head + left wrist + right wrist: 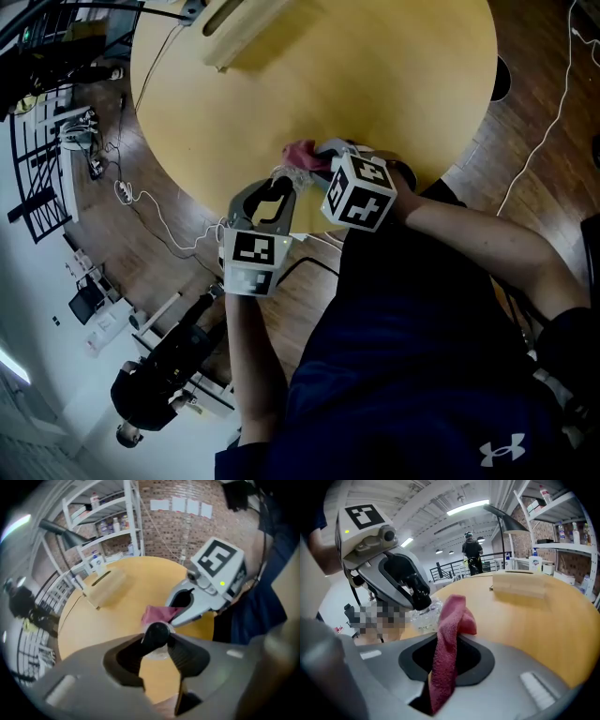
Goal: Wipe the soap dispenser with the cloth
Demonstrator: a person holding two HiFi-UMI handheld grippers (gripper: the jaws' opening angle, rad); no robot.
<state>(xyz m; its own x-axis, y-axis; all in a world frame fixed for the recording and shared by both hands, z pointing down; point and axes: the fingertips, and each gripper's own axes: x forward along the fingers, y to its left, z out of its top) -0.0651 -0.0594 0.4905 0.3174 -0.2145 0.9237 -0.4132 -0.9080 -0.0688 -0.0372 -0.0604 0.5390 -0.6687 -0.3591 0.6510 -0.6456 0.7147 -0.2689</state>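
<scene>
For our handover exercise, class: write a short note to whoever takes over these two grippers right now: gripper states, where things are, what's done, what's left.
The left gripper is shut on the soap dispenser, by its black pump top, at the near edge of the table.
The right gripper is shut on the red cloth, bunched close beside the dispenser's clear body; contact unclear.
Done: both things gripped.
Left: rub the cloth over the dispenser; how much is already wiped cannot be told.

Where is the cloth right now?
In the right gripper view, the cloth is clamped in the right gripper at the table's near edge, its free end just right of the soap dispenser that the left gripper holds.
</scene>
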